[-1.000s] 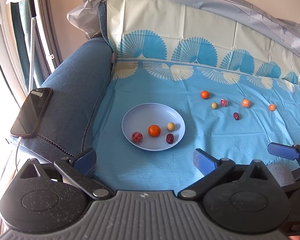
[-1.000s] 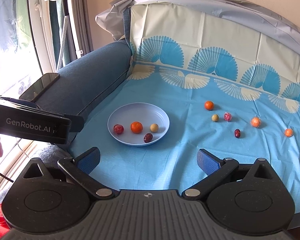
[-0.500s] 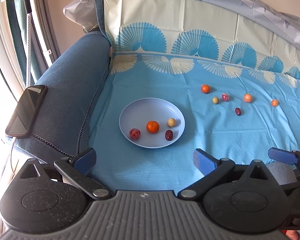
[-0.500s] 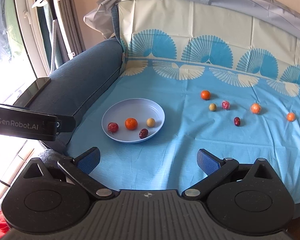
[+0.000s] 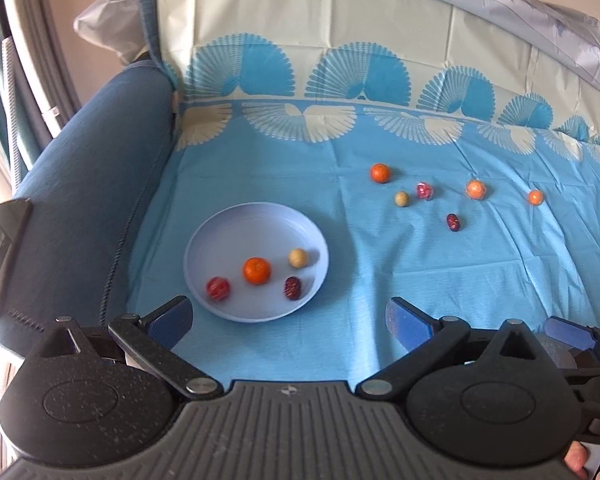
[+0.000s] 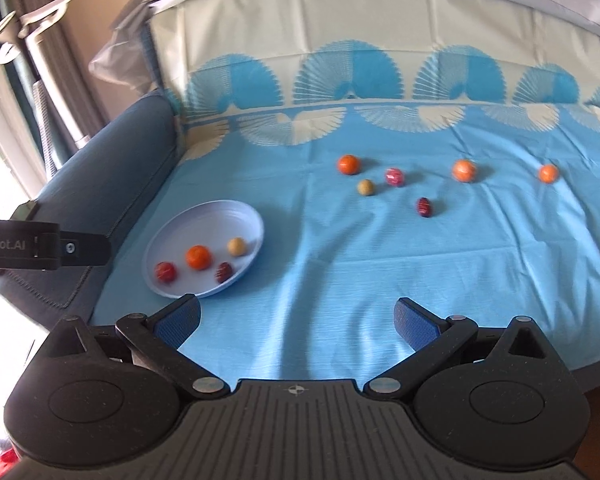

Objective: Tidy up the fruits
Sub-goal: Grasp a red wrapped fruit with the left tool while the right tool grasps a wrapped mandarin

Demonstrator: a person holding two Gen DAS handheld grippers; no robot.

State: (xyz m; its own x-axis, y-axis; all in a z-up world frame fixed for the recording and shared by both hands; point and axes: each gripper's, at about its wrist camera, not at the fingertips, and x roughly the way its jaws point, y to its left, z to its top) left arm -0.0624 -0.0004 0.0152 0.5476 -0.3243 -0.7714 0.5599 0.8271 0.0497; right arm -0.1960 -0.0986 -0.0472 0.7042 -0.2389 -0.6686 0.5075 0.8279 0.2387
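Observation:
A pale blue plate lies on the blue cloth and holds an orange, a red fruit, a tan ball and a dark red date. Several fruits lie loose to the right: an orange, a tan one, a red one, a dark date, two more oranges. My left gripper is open and empty near the plate's front. My right gripper is open and empty over the cloth.
A dark blue sofa arm runs along the left with a phone on it. The cloth climbs the sofa back. The left gripper's body shows at the left of the right wrist view. Curtains hang at far left.
Both grippers have moved forward and lower toward the cloth; the right one has also swung right. The fruits and plate have not moved.

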